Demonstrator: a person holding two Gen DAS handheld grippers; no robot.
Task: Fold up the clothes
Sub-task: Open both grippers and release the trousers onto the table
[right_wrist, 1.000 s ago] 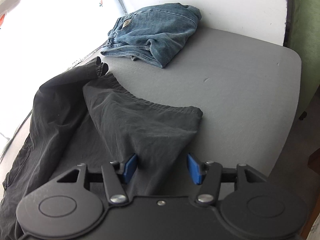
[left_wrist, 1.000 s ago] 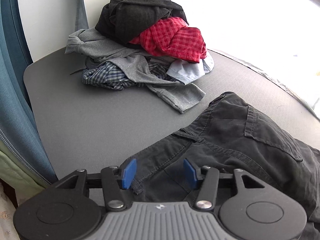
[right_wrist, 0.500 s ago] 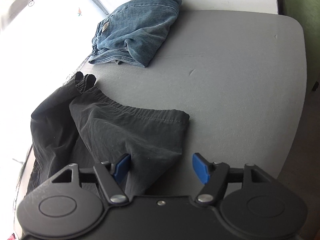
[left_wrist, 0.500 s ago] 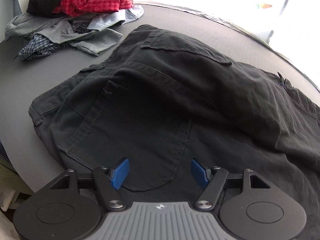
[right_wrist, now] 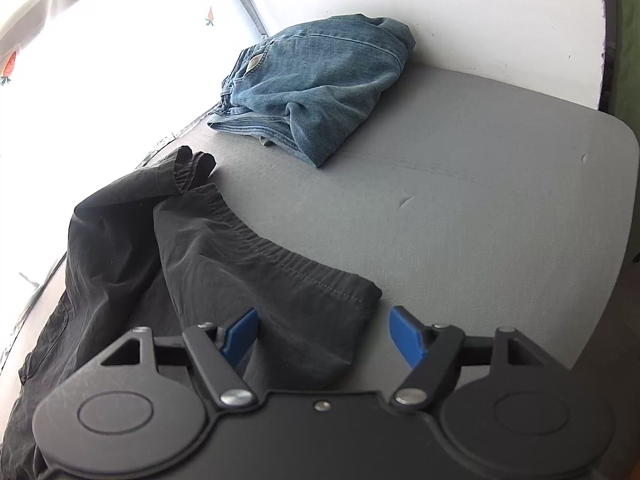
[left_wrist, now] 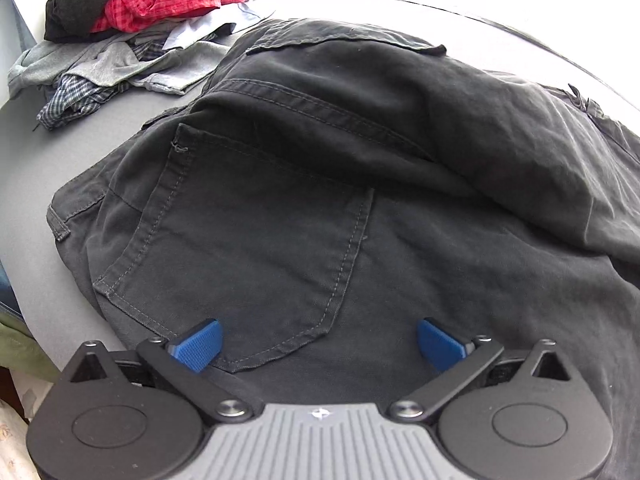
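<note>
Dark grey trousers (left_wrist: 320, 184) lie spread on the grey table (left_wrist: 48, 152), back pocket up, in the left wrist view. My left gripper (left_wrist: 318, 344) is open wide over the waist end, its blue pads either side of the pocket's corner. In the right wrist view the trouser legs (right_wrist: 248, 264) lie with hems toward the table's middle. My right gripper (right_wrist: 324, 336) is open, its blue pads astride the near leg's hem corner, nothing gripped.
A heap of unfolded clothes (left_wrist: 132, 28), red checked, grey and black, sits at the far left. Folded blue jeans (right_wrist: 320, 84) lie at the back against the white wall (right_wrist: 480, 12). The table's right edge (right_wrist: 624, 208) drops off beside the right gripper.
My left gripper has swung from the table's edge onto the trousers' waist and opened wider. My right gripper has opened wider and stayed at the leg's hem.
</note>
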